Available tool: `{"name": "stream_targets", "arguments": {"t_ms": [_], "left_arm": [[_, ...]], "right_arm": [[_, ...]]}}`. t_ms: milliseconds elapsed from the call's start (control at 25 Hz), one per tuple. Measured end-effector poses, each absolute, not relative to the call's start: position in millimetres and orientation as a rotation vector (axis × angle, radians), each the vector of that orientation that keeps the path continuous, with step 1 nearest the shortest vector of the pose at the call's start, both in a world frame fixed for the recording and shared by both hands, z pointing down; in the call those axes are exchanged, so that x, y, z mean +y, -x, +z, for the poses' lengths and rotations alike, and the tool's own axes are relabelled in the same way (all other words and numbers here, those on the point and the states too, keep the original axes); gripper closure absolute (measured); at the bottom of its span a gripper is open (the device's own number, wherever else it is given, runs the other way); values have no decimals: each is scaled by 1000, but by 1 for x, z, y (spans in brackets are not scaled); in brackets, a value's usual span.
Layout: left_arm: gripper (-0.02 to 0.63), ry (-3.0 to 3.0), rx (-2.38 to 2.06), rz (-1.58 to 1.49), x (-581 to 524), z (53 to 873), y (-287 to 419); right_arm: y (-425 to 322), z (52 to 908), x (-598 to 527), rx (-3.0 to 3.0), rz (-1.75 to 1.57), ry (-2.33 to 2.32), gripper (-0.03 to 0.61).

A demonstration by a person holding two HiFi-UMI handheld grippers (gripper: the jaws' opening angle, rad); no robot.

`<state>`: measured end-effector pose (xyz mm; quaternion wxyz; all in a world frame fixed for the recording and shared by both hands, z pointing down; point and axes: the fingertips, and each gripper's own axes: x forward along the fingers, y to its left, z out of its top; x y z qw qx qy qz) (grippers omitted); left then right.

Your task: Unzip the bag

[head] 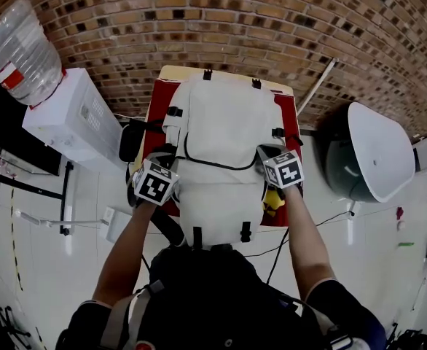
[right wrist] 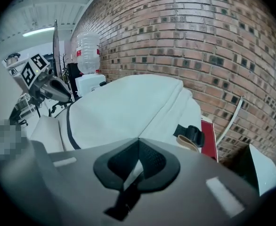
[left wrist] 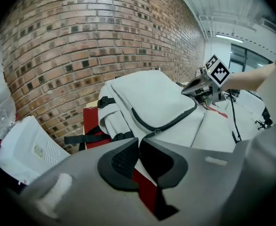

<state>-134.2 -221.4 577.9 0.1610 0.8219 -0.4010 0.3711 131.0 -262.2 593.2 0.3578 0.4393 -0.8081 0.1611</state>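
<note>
The white bag (head: pixel 224 115) lies flat on the red-covered table (head: pixel 154 100) against a brick wall, its dark zipper (head: pixel 217 165) curving across the front pocket. The left gripper (left wrist: pixel 139 141) has its jaws drawn in to a thin slit. The small zipper pull (left wrist: pixel 154 132) sits right at their tips, apparently pinched there at the bend of the track. The right gripper (right wrist: pixel 139 142) is closed with a strip of white bag fabric between its pads, near the track's other end. To do this step well, the right gripper should hold the fabric taut while the left draws the pull low and along the track. It should turn with the curve rather than lift, since slack cloth could jam the slider. Whether the teeth behind the slider are parted cannot be told.
</note>
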Motion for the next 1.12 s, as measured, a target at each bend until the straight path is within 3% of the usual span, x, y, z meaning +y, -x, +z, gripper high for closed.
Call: {"name": "stream_targets", "arguments": {"t_ms": [440, 1120], "left_arm": [[588, -2403, -1155, 1089, -269, 571, 149], [581, -2473, -1168, 1032, -335, 556, 111]], "right_arm": [[-136, 597, -261, -2031, 442, -1192, 575], [-135, 578, -261, -2058, 480, -1304, 574]]}}
